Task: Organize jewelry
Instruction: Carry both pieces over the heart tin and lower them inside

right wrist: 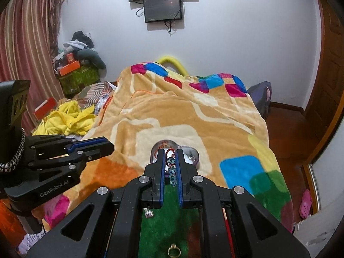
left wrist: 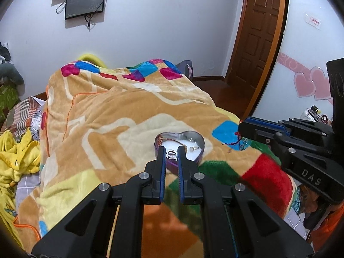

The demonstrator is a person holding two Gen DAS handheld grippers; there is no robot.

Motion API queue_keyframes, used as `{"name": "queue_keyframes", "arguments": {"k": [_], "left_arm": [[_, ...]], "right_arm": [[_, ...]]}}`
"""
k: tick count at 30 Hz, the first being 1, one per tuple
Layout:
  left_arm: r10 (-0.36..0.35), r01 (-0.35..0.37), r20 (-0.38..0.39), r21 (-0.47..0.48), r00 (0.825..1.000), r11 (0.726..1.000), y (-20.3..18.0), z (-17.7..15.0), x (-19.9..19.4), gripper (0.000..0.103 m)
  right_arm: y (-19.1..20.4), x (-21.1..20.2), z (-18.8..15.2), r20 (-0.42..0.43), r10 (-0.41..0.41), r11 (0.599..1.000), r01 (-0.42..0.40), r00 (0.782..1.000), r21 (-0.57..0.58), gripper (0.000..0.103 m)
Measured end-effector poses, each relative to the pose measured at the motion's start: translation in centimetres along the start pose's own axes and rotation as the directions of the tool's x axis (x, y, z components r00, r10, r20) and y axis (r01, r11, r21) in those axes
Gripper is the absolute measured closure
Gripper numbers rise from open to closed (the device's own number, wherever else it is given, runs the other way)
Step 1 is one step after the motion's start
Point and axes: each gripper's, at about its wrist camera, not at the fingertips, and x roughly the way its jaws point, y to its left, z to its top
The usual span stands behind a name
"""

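Observation:
A purple heart-shaped tin (left wrist: pixel 194 135) lies open on the blanket and holds a thin chain and a ring (left wrist: pixel 194 148). My left gripper (left wrist: pixel 171 153) is shut on a silver ring (left wrist: pixel 171 154) just above the tin's near rim. My right gripper (right wrist: pixel 171 158) is shut on a red cord bracelet with teal beads (right wrist: pixel 172 167), which hangs between its fingers above the tin (right wrist: pixel 191 153). In the left wrist view the right gripper (left wrist: pixel 241 129) comes in from the right with red cord trailing (left wrist: pixel 235 139). A silver ring (right wrist: pixel 149 213) and a gold ring (right wrist: pixel 173 251) lie on the blanket below the right gripper.
A patterned fleece blanket (left wrist: pixel 120 111) covers the bed. Yellow clothes (right wrist: pixel 66 118) are heaped at the left. A wooden door (left wrist: pixel 255 32) and dark floor lie to the right. Two screens (right wrist: pixel 162 6) hang on the far wall. Boxes and clothes (right wrist: pixel 77 64) are piled by the curtain.

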Motion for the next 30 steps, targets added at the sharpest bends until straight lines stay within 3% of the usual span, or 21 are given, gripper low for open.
{"name": "queue_keyframes", "arguments": {"k": [13,21,30], "left_arm": [[-0.003,0.004,-0.011,0.020,1.000,1.000,0.1,1.8,3.5,0.094],[-0.006,0.008,-0.060,0.031,0.998,0.999,0.4,2.0,6.7,0.094],[-0.020,0.025,-0.122,0.037,0.992,0.999,0.3,1.4,9.6,0.094]], "right_arm": [[-1.4,2.9,1.7,0.001,0.001,1.000,-0.001,1.000,0.022,0.095],[-2.6,5.1,1.9,-0.034,0.018,0.999,-0.017,0.999,0.048,0.095],[-3.7,8.0,1.5,-0.114,0.091,0.992,-0.081,0.989,0.094,0.095]]}}
